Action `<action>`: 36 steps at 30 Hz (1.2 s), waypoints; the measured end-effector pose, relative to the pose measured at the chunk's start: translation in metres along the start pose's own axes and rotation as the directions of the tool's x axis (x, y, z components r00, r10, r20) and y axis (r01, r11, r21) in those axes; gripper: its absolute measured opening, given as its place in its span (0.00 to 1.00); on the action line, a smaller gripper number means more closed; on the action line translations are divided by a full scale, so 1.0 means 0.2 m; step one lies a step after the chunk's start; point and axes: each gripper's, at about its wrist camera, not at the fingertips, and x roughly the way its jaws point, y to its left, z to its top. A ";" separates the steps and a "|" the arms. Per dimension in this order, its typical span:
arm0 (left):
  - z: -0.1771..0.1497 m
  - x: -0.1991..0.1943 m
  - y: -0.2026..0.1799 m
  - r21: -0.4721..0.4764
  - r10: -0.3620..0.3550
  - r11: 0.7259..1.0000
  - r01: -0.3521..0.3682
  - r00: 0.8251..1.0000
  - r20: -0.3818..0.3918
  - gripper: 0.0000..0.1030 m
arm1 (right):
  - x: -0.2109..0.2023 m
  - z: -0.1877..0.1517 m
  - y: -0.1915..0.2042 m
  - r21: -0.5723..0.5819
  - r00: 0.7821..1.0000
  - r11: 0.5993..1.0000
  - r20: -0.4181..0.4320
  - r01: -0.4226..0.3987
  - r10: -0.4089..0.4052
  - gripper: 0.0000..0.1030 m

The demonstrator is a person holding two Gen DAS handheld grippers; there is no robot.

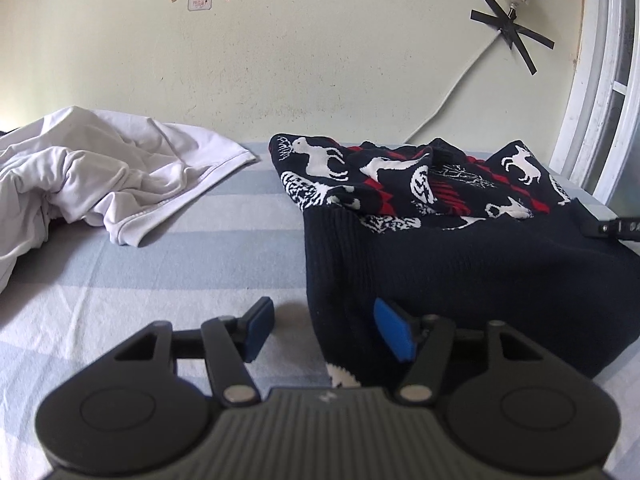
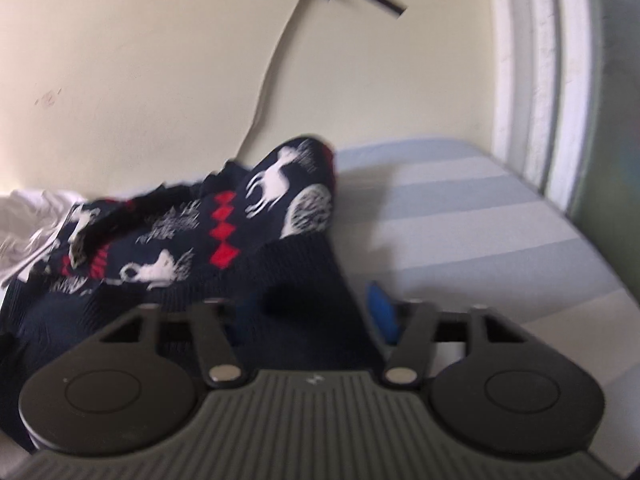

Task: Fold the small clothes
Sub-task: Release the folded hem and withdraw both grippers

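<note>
A dark navy knitted sweater (image 1: 460, 248) with white deer and red diamonds lies partly folded on the striped bed. My left gripper (image 1: 324, 328) is open, its jaws wide apart astride the sweater's near left edge, one blue pad (image 1: 394, 330) over the knit. In the right wrist view the same sweater (image 2: 168, 240) fills the left half. My right gripper (image 2: 316, 308) is open around the sweater's near right corner; its left pad is hidden by the dark fabric. The right gripper's tip also shows in the left wrist view (image 1: 616, 228) at the sweater's right edge.
A crumpled white garment (image 1: 88, 176) lies at the bed's far left. The bed (image 1: 180, 248) has a blue and white striped sheet. A cream wall with a taped cable (image 1: 512, 28) stands behind. A white window frame (image 2: 528, 80) borders the right side.
</note>
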 end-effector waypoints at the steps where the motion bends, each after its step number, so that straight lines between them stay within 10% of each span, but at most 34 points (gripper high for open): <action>1: 0.00 0.00 0.00 0.000 -0.001 1.000 0.001 1.000 0.001 0.56 | 0.00 -0.01 0.01 -0.017 1.000 1.000 0.017 0.024 -0.024 0.18; 12: -0.01 0.01 0.01 -0.003 0.027 1.000 -0.027 1.000 -0.002 0.69 | -0.16 -0.15 -0.13 0.266 0.994 0.964 0.093 0.023 -0.049 0.53; 21: -0.01 0.02 0.02 -0.021 0.066 0.998 -0.066 0.998 -0.015 0.83 | -0.30 -0.28 -0.34 0.539 0.981 0.831 0.193 -0.138 0.038 0.60; 30: -0.01 0.01 0.02 -0.025 0.075 0.997 -0.076 0.997 -0.016 0.86 | -0.33 -0.27 -0.24 0.432 0.974 0.895 0.228 -0.107 0.006 0.61; 36: -0.01 0.01 0.02 -0.025 0.074 0.997 -0.074 0.997 -0.016 0.86 | -0.36 -0.27 0.01 0.119 0.963 0.992 0.271 -0.031 -0.002 0.63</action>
